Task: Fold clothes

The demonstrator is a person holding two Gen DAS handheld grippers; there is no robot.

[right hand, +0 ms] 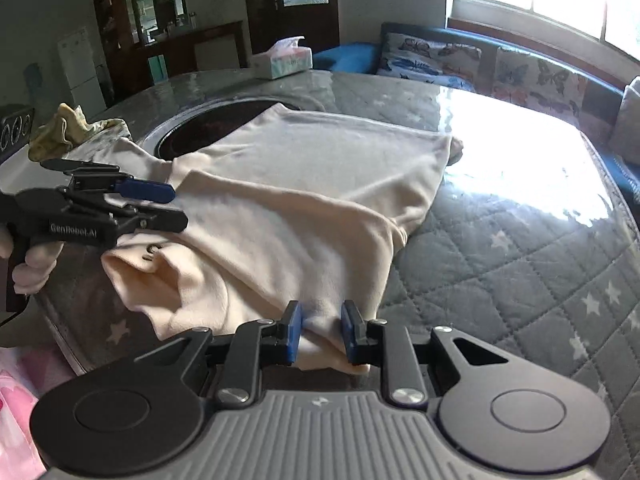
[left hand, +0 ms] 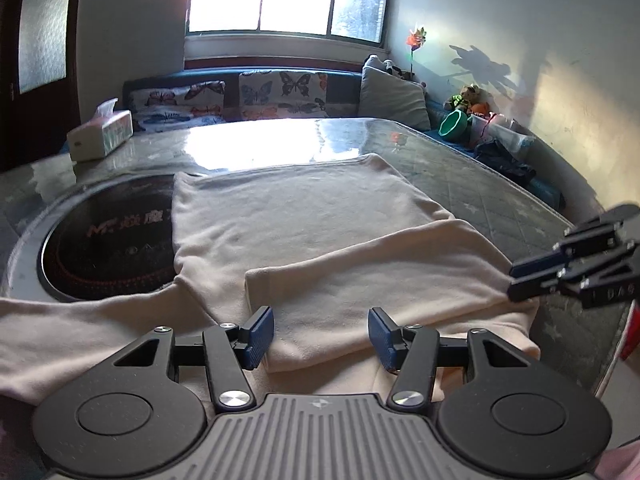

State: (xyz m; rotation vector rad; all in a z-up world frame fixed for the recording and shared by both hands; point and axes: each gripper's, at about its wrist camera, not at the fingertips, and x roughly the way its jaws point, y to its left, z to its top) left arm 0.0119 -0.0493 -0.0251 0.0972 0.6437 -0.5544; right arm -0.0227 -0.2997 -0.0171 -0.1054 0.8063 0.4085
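The counter (right hand: 500, 216), padded with a quilted star cover, carried a cream garment (left hand: 304, 216) spread flat, its long axis running away from both hands toward the window. One sleeve (left hand: 380, 276) lay folded slantwise across the body. The right gripper (right hand: 320, 334) had its fingers closed on a bunched near edge of the cloth. The left gripper (left hand: 321, 334) hung half open over the near hem, holding nothing.

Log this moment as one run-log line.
stage: fold underway | right tool: shut on cream garment edge | left tool: open over garment | surface: quilted table
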